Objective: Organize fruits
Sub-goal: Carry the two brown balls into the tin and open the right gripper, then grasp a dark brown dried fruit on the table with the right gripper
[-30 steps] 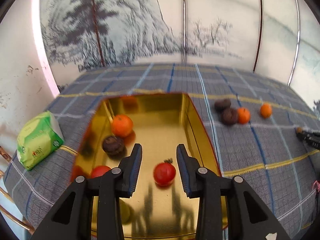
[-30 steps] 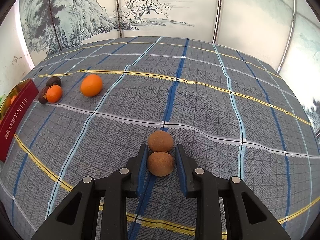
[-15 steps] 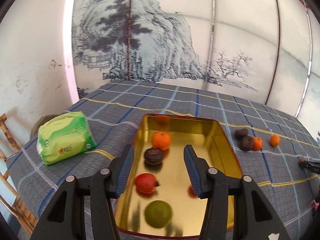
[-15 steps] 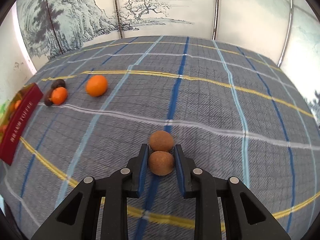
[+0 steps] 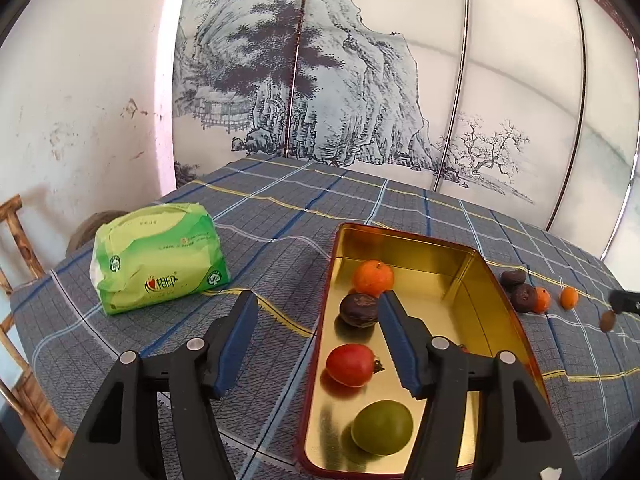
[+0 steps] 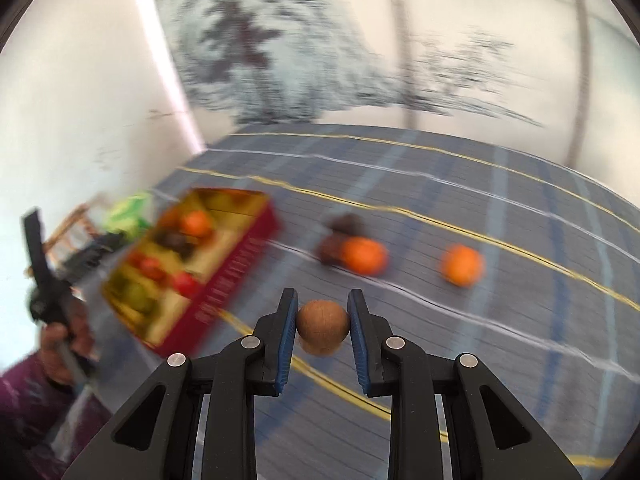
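Note:
An open gold tin [image 5: 496, 308] holds an orange [image 5: 372, 278], a dark fruit [image 5: 359, 309], a red fruit [image 5: 350, 364] and a green fruit [image 5: 382, 426]. My left gripper [image 5: 318, 304] hangs over the tin's left wall. Its jaws are opening and the pads touch nothing. My right gripper [image 6: 322, 316] is shut on a brown kiwi [image 6: 322, 326], held above the cloth to the right of the tin [image 6: 240, 256]. On the cloth lie two oranges [image 6: 364, 255] [image 6: 462, 264] and dark fruits [image 6: 340, 224]. The right wrist view is blurred.
A green tissue pack [image 5: 156, 260] lies left of the tin. A wooden chair [image 5: 16, 240] stands past the table's left edge. A painted screen [image 5: 360, 100] closes the back. A person's hand [image 6: 60, 340] in a purple sleeve is at the left.
My left gripper widened and drew back and left from the red fruit, which stays in the tin. My right gripper lifted one kiwi off the cloth and swung left toward the tin.

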A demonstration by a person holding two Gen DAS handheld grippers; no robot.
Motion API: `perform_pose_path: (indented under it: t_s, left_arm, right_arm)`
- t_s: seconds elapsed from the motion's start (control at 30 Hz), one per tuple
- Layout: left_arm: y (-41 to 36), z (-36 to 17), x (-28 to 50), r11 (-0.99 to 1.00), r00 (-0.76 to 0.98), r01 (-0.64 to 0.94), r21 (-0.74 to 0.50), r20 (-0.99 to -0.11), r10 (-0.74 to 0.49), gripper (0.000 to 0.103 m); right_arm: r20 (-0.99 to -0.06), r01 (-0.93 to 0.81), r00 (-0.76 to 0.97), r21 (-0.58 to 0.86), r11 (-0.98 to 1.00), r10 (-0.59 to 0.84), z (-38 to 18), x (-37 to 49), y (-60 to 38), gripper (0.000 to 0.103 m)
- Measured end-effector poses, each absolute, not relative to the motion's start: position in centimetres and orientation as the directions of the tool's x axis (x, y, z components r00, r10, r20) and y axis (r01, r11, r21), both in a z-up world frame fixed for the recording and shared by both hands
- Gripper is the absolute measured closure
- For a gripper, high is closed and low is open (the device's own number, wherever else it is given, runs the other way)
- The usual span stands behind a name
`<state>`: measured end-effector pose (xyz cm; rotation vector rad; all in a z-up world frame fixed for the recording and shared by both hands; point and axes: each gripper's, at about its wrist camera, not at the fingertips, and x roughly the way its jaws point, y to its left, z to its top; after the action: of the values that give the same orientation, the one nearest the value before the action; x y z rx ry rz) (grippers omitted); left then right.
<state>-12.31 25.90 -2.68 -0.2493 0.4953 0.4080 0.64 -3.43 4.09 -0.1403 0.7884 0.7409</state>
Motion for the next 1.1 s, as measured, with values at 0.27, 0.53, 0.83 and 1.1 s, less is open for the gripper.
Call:
perform_pose_path:
  t_s: [0.27, 0.53, 0.83, 1.1]
  left_arm:
    - [27.1, -3.5, -12.9, 0.886, 0.834, -0.419, -0.198, -0.471, 0.288, 0.037]
    - [27.6, -3.6, -13.1, 0.882, 0.839, -0.417, -0.217, -0.465, 0.282, 0.034]
    - [27.9, -4.1, -12.7, 0.880, 0.828, -0.419, -0.225, -0.492, 0.268, 0.031]
    - [28.2, -4.5, -12.5, 0.869, 0.825, -0.429, -0.248, -0.499, 0.265, 0.030]
  right_arm:
    - [-0.713, -0.731, 0.286, 0.269, 0.627, 0.640, 3.6, 1.5, 7.6, 0.076]
    - [-0.783, -0.761, 0.241, 0.214, 0.612, 0.574, 1.4, 3.1, 15.0, 0.076]
    - [-0.830, -0.729, 0.205, 0.225, 0.646, 0.520, -1.2, 5.0, 18.2, 0.076]
    - [-0.835, -0.734, 0.194, 0.224, 0.641, 0.514, -1.7, 4.9, 20.0, 0.075]
